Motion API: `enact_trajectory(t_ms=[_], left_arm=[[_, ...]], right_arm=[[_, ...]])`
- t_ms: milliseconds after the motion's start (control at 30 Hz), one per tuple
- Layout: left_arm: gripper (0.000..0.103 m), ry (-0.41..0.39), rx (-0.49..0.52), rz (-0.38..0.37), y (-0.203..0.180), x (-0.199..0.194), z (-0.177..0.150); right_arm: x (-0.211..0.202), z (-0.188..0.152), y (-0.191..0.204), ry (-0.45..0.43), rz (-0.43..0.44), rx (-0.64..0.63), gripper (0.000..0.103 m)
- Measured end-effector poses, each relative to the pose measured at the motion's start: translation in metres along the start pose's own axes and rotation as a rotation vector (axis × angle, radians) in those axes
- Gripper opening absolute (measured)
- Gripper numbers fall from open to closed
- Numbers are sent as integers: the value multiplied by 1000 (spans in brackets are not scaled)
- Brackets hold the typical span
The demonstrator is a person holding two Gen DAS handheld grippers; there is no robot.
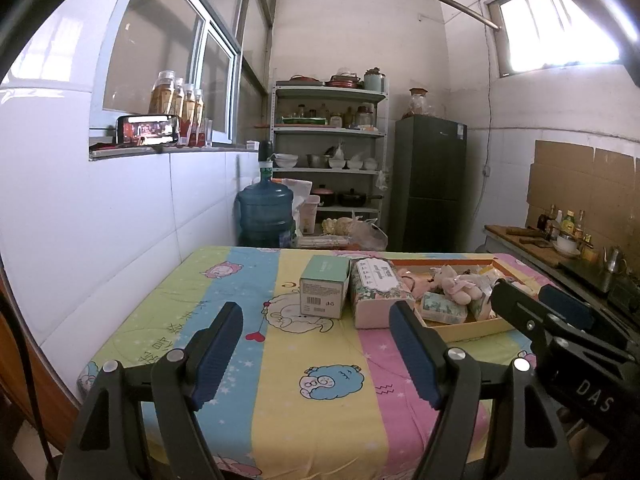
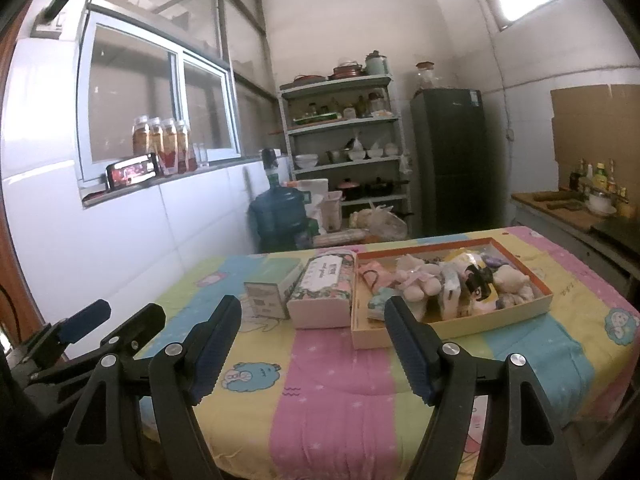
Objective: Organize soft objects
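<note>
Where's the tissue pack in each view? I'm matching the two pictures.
Left wrist: tissue pack right of centre, between green box and tray.
Right wrist: tissue pack at centre, same neighbours, box left, tray right.
Shared landmark: water jug behind the table.

Daylight pours in from a small high barred window (image 1: 556, 28) at the upper right, blown out to plain white in both views, with glare spreading over the pale plaster wall around it. The rest of the room is moderately bright, and the tall dark green refrigerator (image 1: 430, 182) sits in dimness. Fisheye distortion bends the white tiled wall (image 1: 120, 220) and the window frames, and black vignetting rims every corner. The right wrist view is softer, slightly blurred throughout.
</note>
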State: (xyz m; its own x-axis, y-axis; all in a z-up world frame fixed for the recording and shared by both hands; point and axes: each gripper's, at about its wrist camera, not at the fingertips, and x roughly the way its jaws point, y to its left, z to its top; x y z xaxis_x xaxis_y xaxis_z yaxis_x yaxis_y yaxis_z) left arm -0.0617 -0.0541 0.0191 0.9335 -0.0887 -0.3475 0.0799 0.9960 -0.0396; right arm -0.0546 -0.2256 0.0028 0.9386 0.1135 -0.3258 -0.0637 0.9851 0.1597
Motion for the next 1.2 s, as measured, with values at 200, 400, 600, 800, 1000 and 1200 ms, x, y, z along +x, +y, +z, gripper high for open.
enact_trajectory(t_ms=[200,400,600,800,1000,1200], left_arm=[[75,6,-2,1,1,0,-2],[75,8,-4,2,2,-1,-3],[75,9,-5,3,2,-1,-4],[75,10,-6,2,3,-1,-4],[75,9,-6,3,3,-1,-4],[75,11,-7,4,4,-1,-5]], right_arm=[[0,0,1,2,1,0,76],[0,0,2,4,1,-2,76],[-1,0,3,3,1,-2,76],[0,0,3,4,1,-2,76],[0,0,3,3,1,-2,76],[0,0,4,4,1,-2,76]])
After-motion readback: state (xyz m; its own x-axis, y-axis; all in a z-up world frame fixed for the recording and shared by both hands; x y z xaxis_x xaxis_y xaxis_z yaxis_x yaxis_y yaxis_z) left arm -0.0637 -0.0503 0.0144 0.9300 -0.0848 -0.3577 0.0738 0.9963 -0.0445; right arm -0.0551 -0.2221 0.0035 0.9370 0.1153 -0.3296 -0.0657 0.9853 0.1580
